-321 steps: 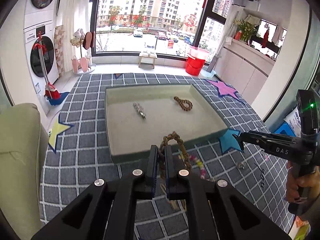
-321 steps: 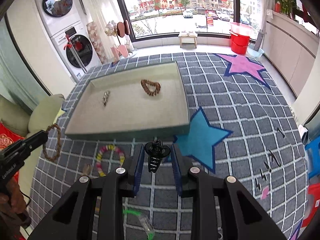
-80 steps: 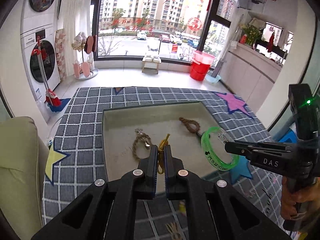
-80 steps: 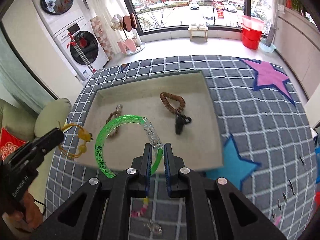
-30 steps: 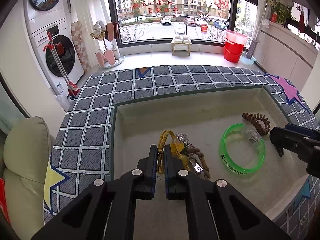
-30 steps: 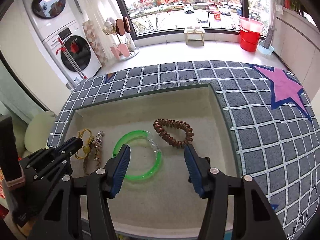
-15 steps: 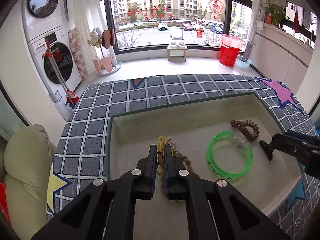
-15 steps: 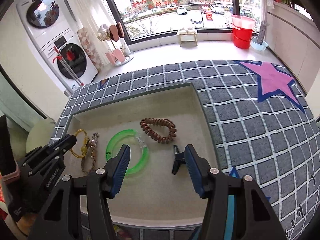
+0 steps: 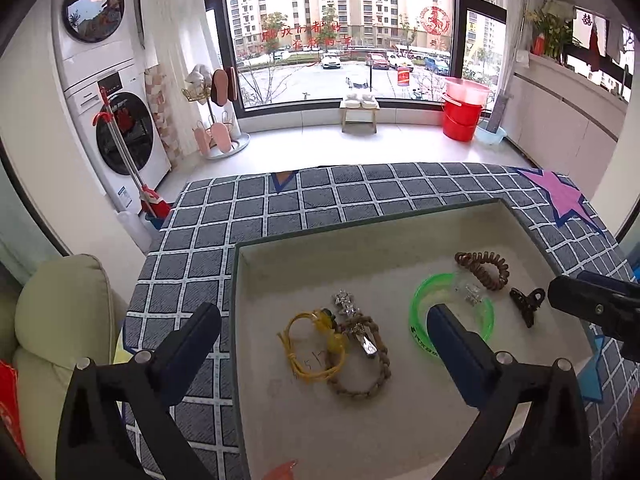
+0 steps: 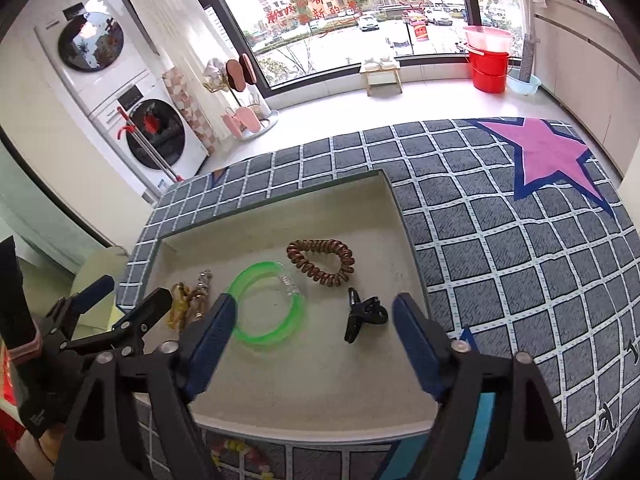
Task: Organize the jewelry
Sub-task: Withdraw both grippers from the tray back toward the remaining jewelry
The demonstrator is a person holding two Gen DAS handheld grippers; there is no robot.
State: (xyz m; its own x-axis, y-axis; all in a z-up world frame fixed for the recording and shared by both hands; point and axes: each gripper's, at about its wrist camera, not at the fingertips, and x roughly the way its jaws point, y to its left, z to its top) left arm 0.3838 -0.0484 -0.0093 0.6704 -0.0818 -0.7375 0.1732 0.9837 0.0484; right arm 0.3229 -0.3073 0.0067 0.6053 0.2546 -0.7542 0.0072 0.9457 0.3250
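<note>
Daylit room: big window (image 9: 340, 28), stacked washing machines (image 9: 108, 92), red bucket (image 9: 464, 114), grid-patterned rug (image 10: 500, 248)

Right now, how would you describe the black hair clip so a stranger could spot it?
Look in the beige tray on the checked rug. Beside the green bangle and below the brown coil tie lies the black hair clip, the only dark, jawed piece there.

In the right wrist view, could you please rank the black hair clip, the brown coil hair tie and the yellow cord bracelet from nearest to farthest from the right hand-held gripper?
1. Black hair clip, in the tray, nearest the right hand-held gripper.
2. Brown coil hair tie, beyond it.
3. Yellow cord bracelet, far left, by the left hand-held gripper.
</note>
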